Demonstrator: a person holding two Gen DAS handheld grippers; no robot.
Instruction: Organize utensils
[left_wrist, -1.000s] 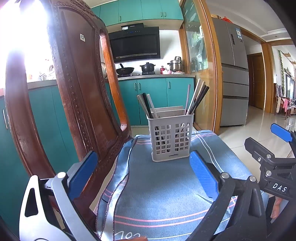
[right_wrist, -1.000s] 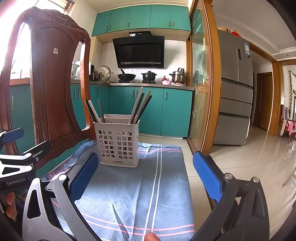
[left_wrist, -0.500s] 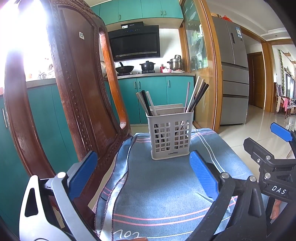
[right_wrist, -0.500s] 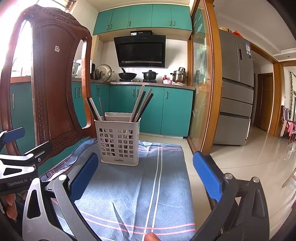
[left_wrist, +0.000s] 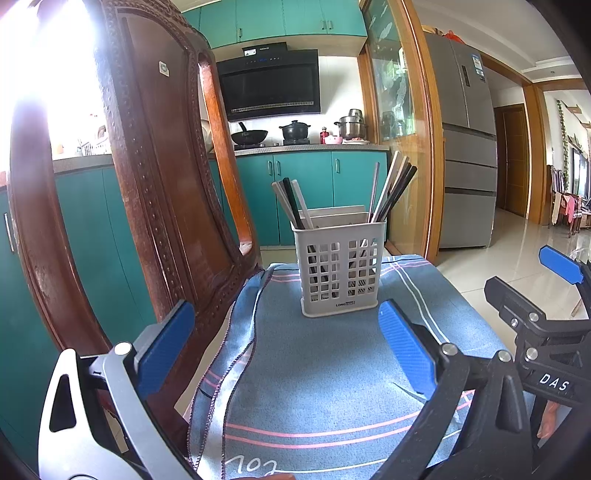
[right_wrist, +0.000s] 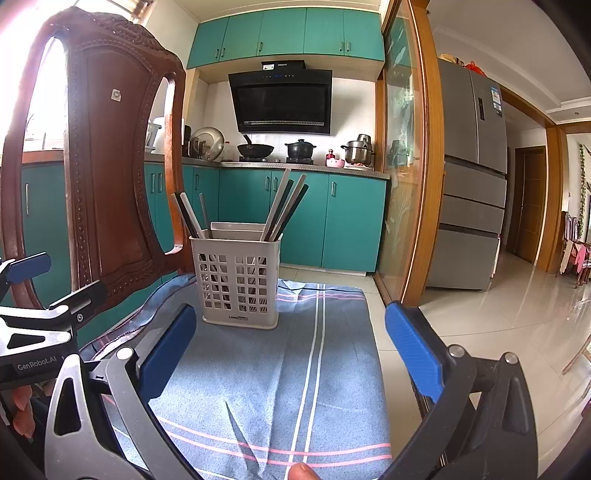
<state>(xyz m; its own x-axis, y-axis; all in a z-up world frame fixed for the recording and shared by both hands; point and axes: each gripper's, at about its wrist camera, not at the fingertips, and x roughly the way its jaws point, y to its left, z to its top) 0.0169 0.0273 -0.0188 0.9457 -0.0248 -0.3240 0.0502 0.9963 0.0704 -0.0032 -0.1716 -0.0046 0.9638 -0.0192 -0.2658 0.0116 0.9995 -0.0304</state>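
chopsticks' (left_wrist: 391, 192) lower ends hidden inside basket (left_wrist: 340, 273); chair (left_wrist: 147, 184) top cut off

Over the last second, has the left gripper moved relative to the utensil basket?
Yes, slightly. In the left wrist view the utensil basket looks a little smaller and higher against the left gripper, so it backed away.

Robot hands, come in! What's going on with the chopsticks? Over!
Left gripper open, empty. Right gripper open, empty. Chopsticks upright in the white basket on the blue cloth. Nothing in the way.
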